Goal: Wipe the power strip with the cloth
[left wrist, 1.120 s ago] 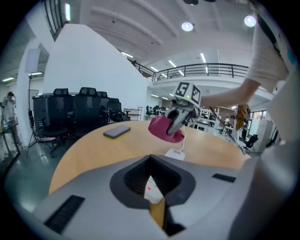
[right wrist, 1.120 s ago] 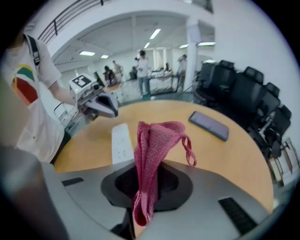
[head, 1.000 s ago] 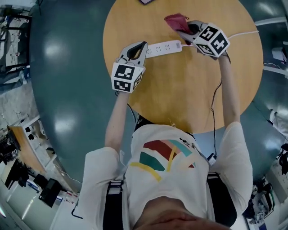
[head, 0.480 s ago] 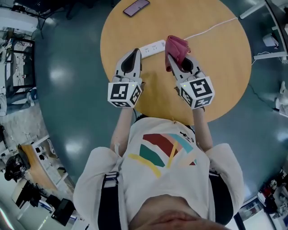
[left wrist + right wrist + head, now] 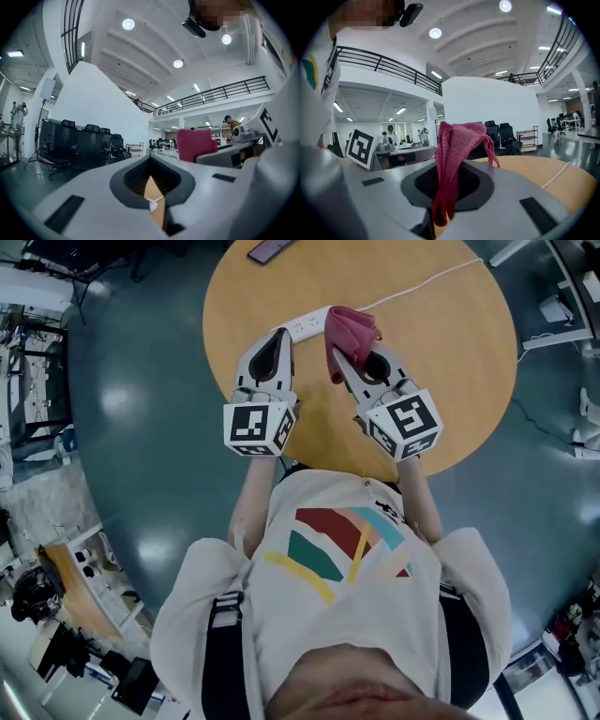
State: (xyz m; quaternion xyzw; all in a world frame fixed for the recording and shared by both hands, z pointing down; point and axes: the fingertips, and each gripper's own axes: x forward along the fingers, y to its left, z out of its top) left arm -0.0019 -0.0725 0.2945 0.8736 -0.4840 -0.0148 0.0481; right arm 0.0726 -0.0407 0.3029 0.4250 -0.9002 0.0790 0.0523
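A round wooden bench (image 5: 450,362) stands on a glossy teal floor (image 5: 131,427). A dark phone (image 5: 272,249) lies near the bench's far edge. Black office chairs (image 5: 89,143) line a white wall, a railed balcony (image 5: 220,93) runs above, and round ceiling lights (image 5: 128,24) glow.

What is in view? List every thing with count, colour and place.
table: one, light wood, round, in front of the person
power strip: one, white, on the table's far side
cable: one, white, running from the strip across the table
phone: one, dark, at the table's far edge
cloth: one, pink-red, held up over the table
office chairs: several, black, background
left gripper: one, grey, shut, empty
right gripper: one, grey, shut on the cloth
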